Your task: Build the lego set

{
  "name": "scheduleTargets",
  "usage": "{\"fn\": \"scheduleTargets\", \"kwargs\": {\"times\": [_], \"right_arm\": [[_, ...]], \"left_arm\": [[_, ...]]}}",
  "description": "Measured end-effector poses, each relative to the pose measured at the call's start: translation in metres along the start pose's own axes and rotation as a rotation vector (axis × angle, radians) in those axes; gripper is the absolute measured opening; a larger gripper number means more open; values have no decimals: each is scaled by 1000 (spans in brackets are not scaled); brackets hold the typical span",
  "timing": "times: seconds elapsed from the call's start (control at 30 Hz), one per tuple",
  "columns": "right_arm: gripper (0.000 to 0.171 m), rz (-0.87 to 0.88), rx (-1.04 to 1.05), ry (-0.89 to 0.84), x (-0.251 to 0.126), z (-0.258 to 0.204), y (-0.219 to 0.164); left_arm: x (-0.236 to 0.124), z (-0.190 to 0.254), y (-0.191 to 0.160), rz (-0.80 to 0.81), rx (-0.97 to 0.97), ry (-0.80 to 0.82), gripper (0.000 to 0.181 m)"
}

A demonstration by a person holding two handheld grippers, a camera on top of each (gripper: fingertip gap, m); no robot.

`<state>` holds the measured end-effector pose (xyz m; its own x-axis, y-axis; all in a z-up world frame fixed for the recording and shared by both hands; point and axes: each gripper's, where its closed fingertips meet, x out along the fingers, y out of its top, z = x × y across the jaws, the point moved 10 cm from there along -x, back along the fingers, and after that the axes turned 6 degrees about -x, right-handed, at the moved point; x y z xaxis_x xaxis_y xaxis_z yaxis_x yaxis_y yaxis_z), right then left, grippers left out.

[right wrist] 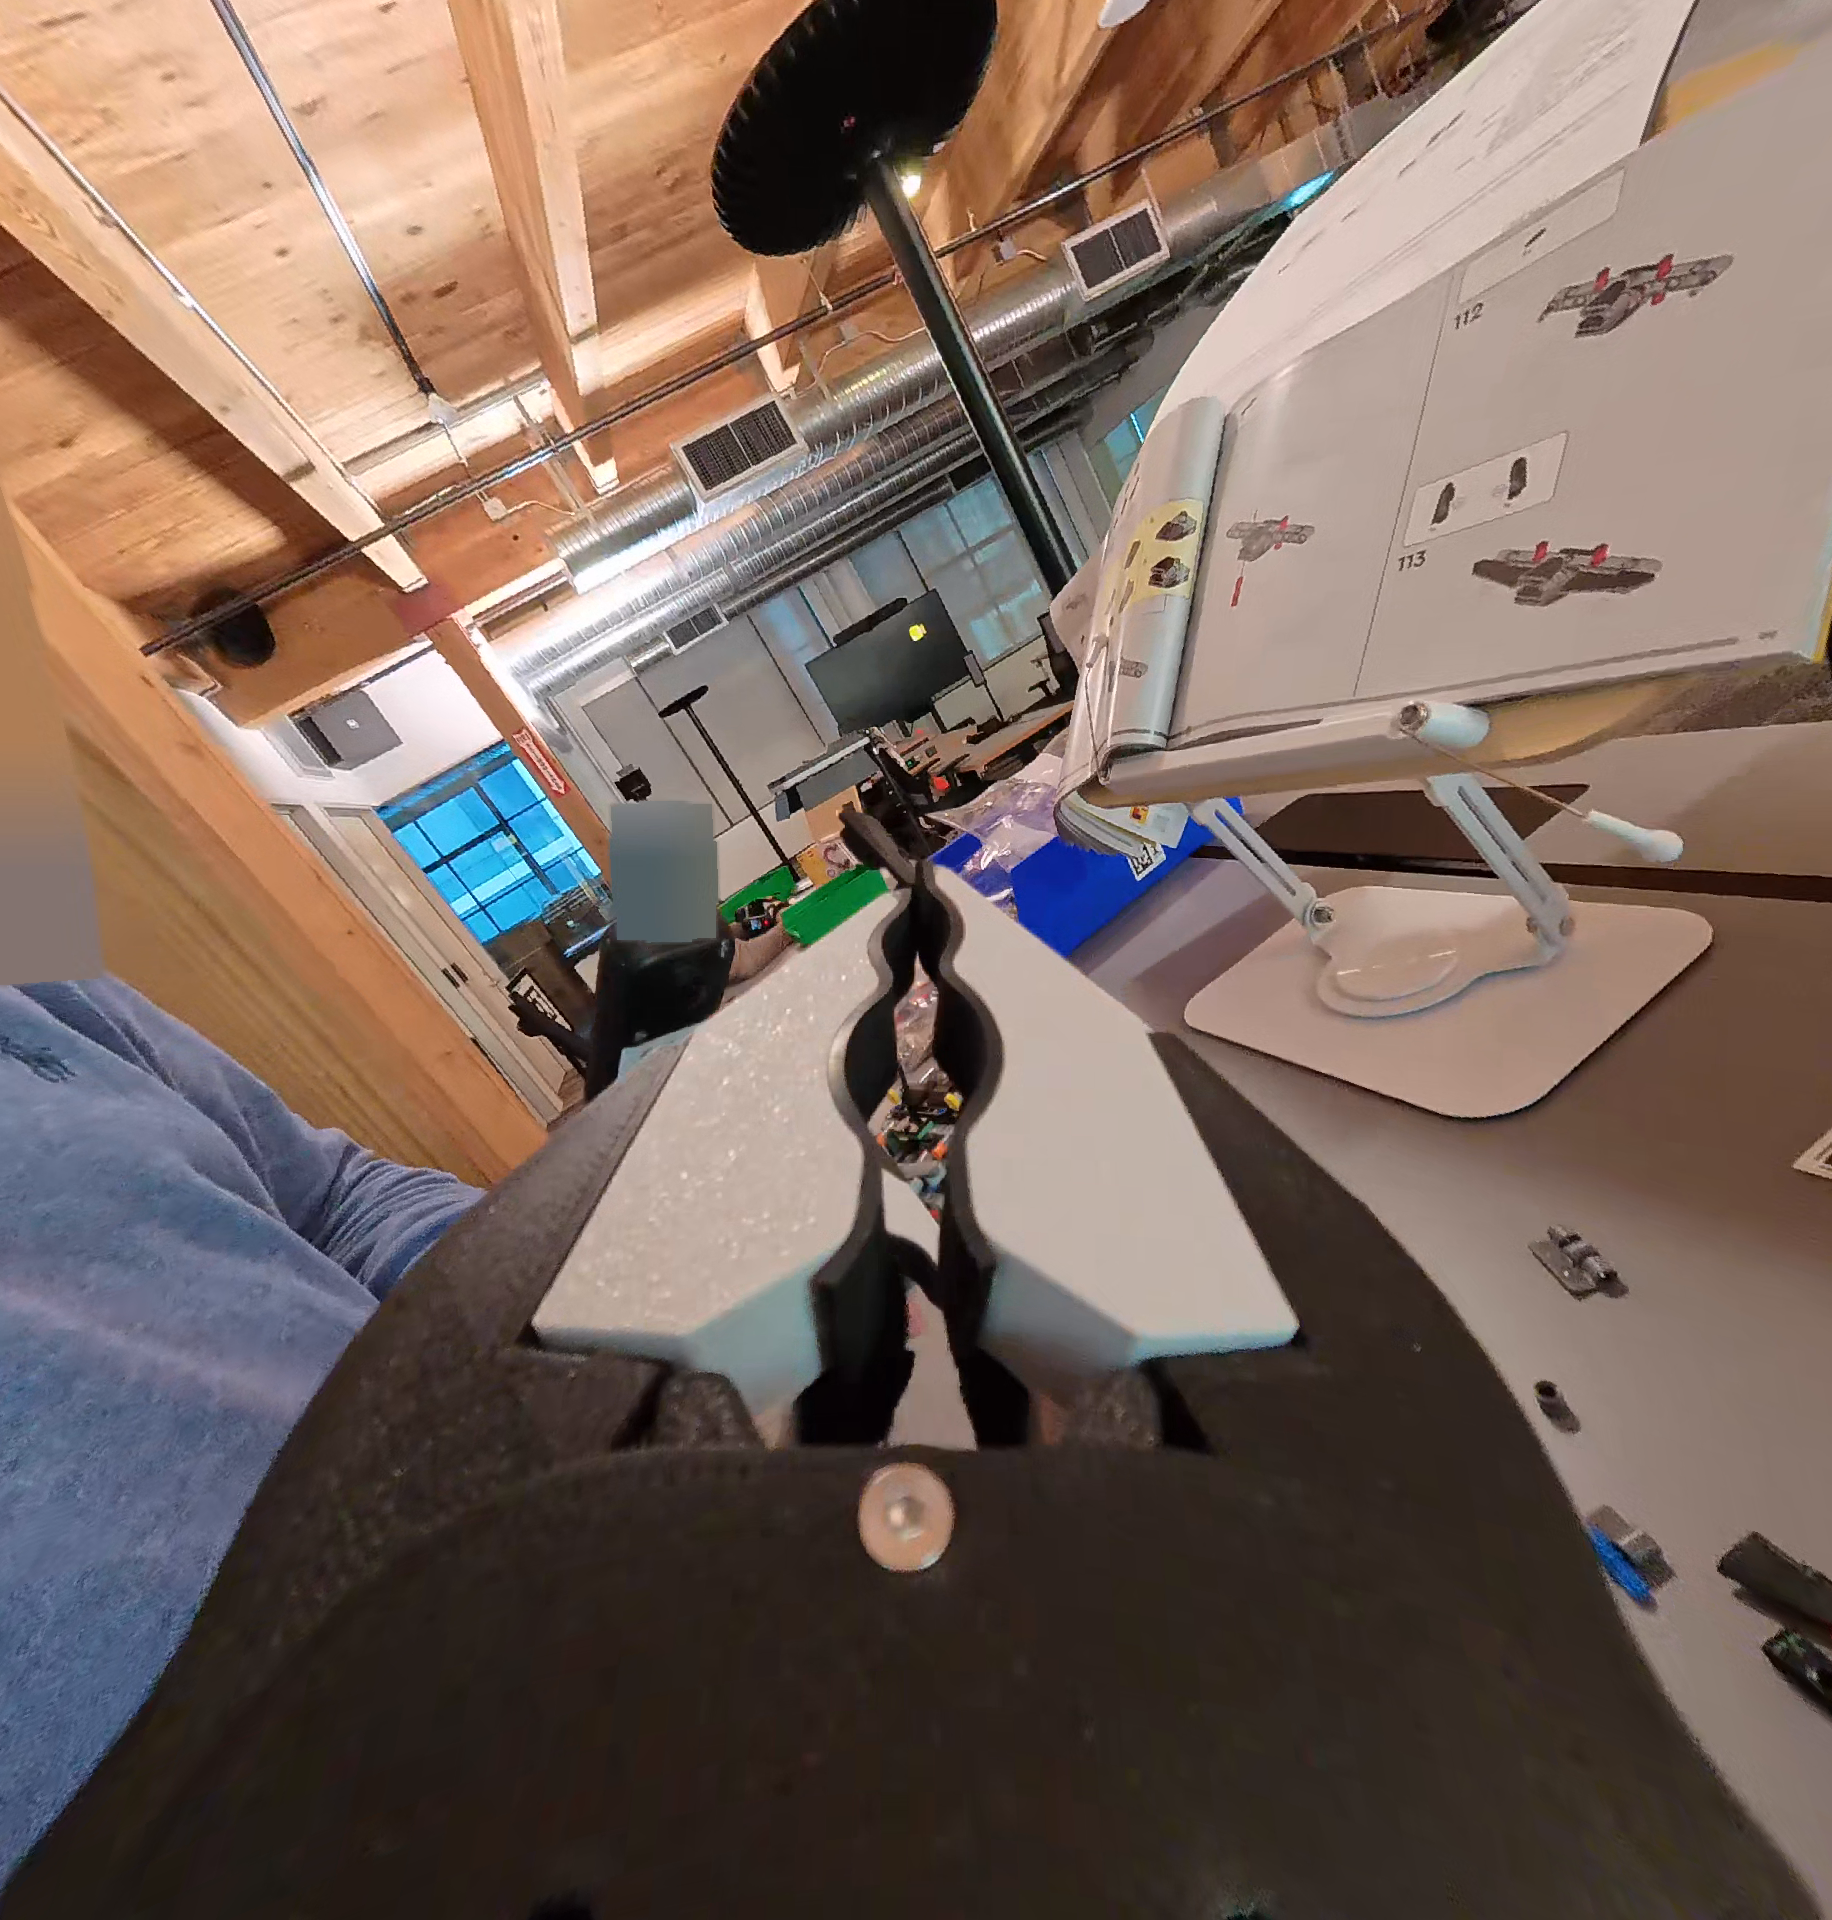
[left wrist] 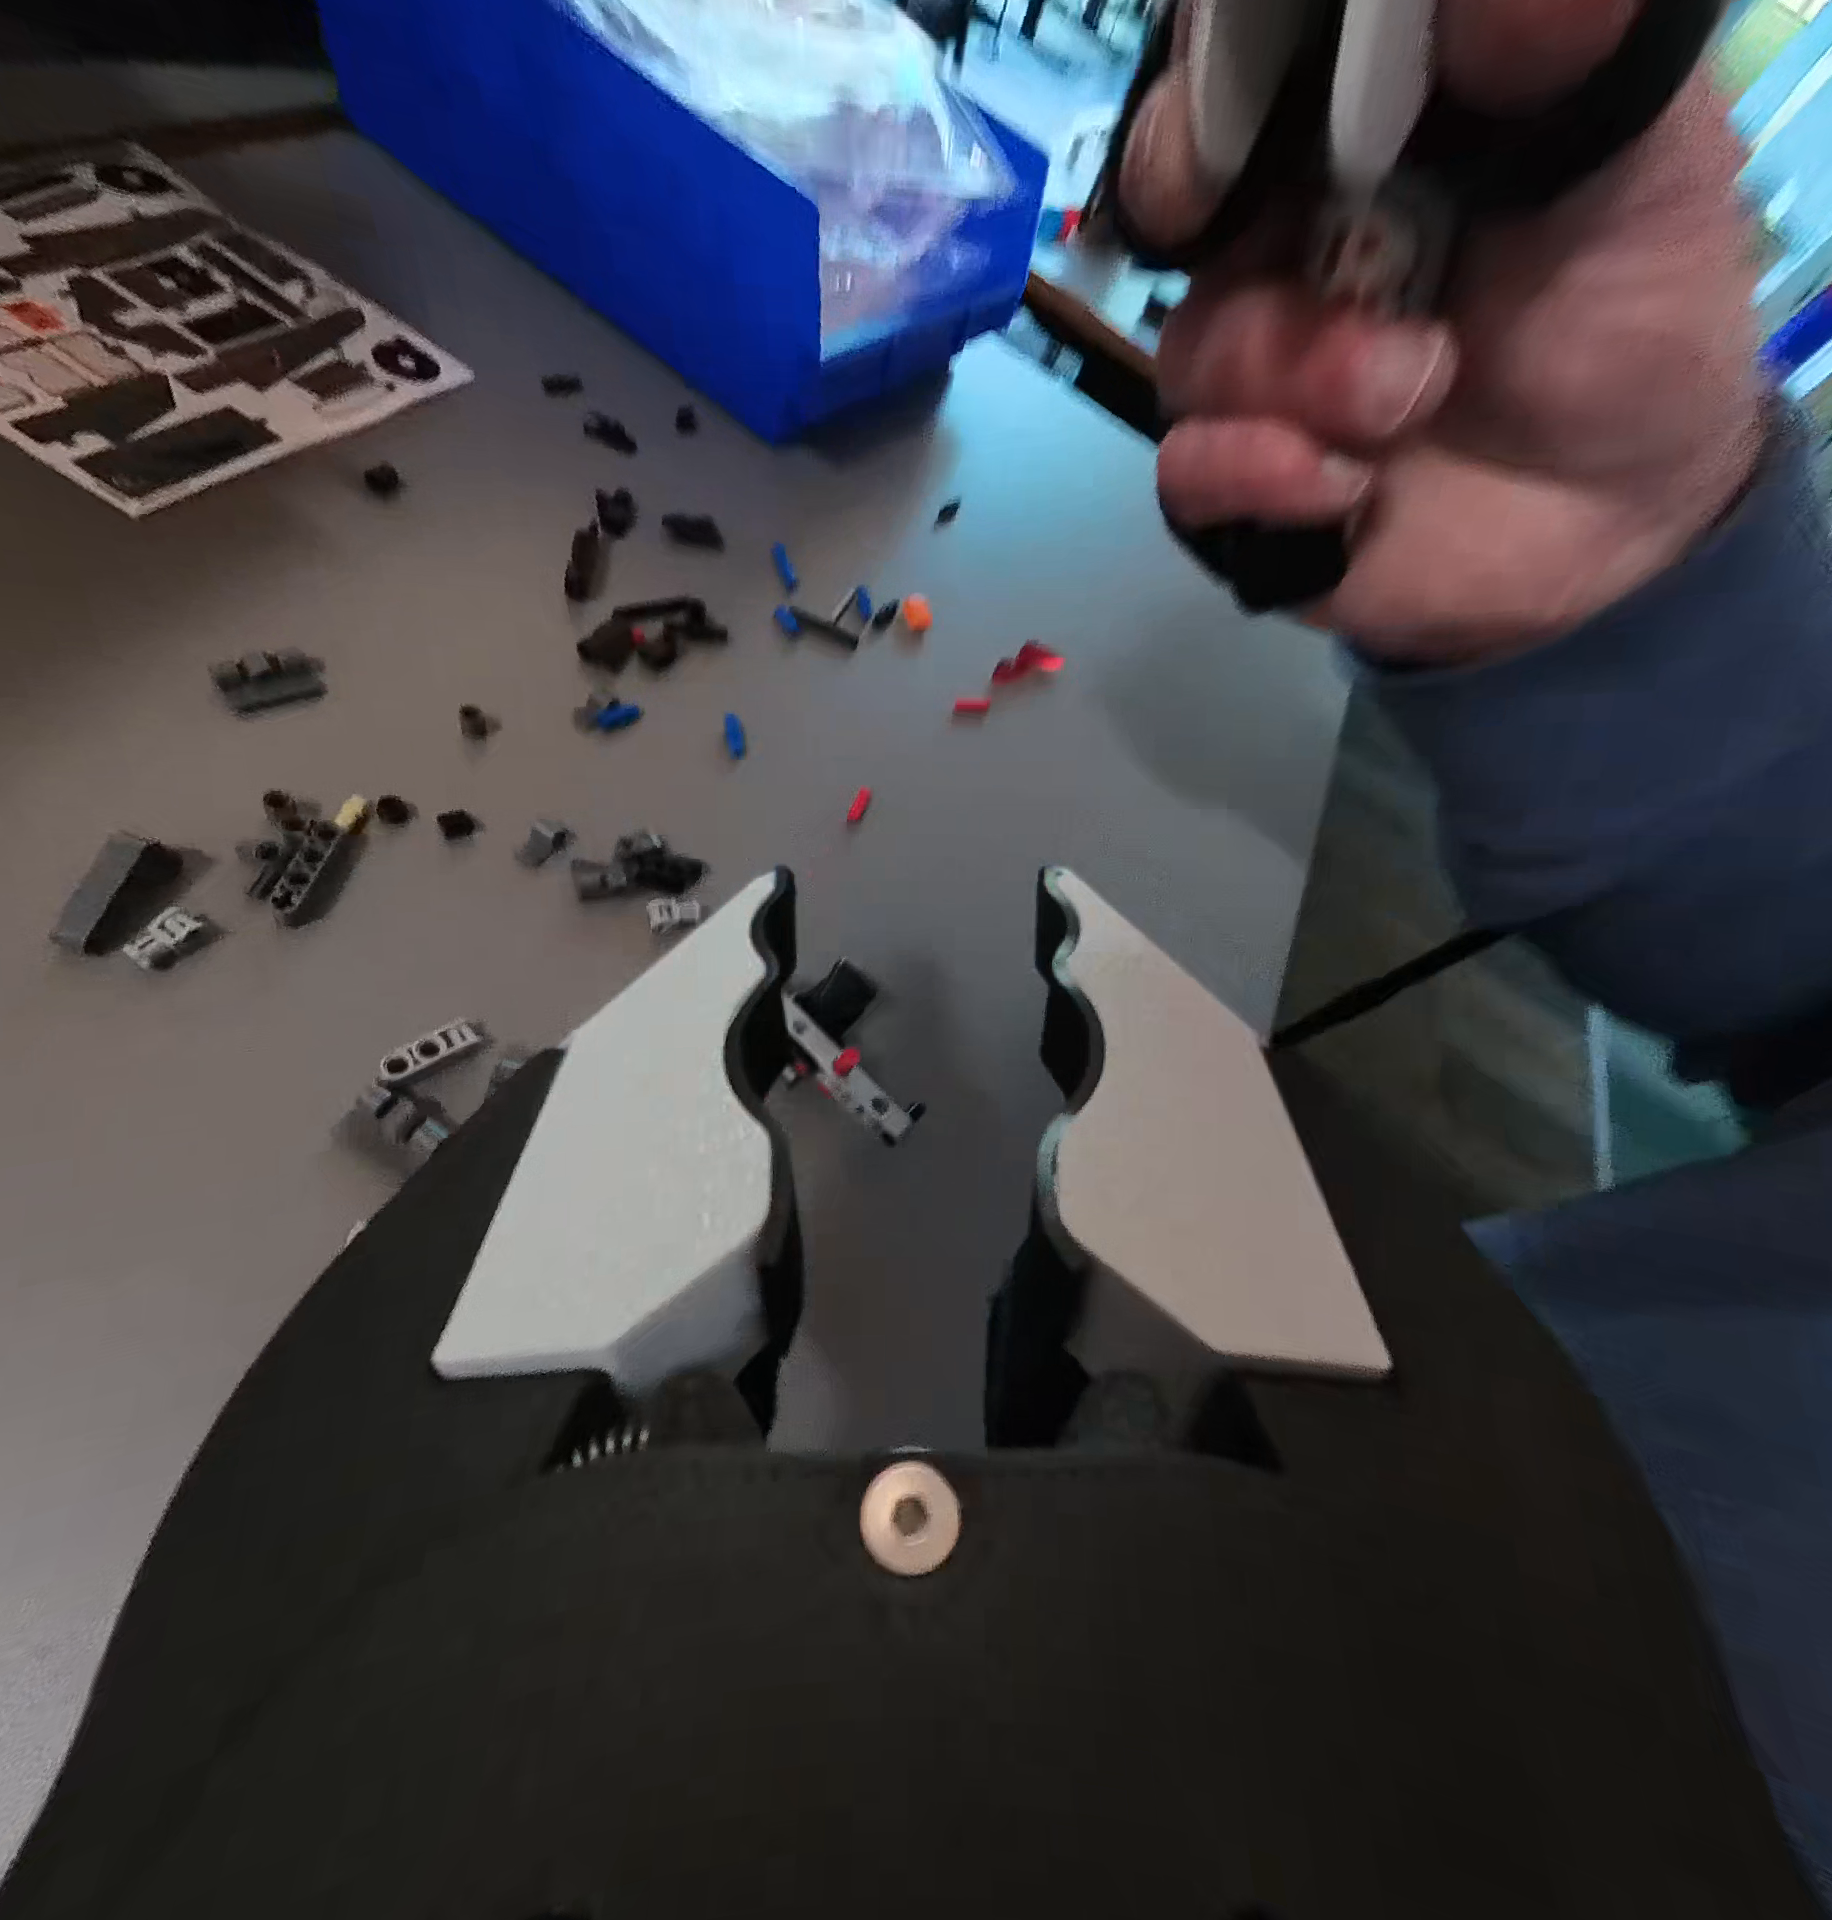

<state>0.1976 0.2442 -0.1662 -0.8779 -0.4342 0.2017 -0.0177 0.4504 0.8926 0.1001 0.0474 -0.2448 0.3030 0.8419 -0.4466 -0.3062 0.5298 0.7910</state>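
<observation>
Left wrist view: the left gripper (left wrist: 914, 894) hangs open and empty over loose lego pieces (left wrist: 642, 634) on the bench (left wrist: 268, 1195); the right gripper (right wrist: 917, 883) has its fingers pressed together, a small black piece (right wrist: 868, 831) at their tips.

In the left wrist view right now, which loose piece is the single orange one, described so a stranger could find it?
Start at the big blue plastic bin at the far side of the grey table. Come toward the camera to the cluster of small blue pins and a dark bar. The small orange stubby piece lies at that cluster's right end, the only orange part among blue, black, grey and red ones.
</observation>
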Motion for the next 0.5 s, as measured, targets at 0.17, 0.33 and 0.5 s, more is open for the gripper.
{"fn": "scheduleTargets", "kwargs": {"times": [0.17,0.33,0.5], "right_arm": [[0,-54,-21,-19,-9,2,-8],[0,-75,-8,-25,-23,5,-14],[0,-103,-2,-41,-35,11,-22]], "left_arm": [[21,4,-19,-136,133,106,49],[29,4,-29,-170,183,169,48],[39,3,-36,-228,206,212,48]]}}
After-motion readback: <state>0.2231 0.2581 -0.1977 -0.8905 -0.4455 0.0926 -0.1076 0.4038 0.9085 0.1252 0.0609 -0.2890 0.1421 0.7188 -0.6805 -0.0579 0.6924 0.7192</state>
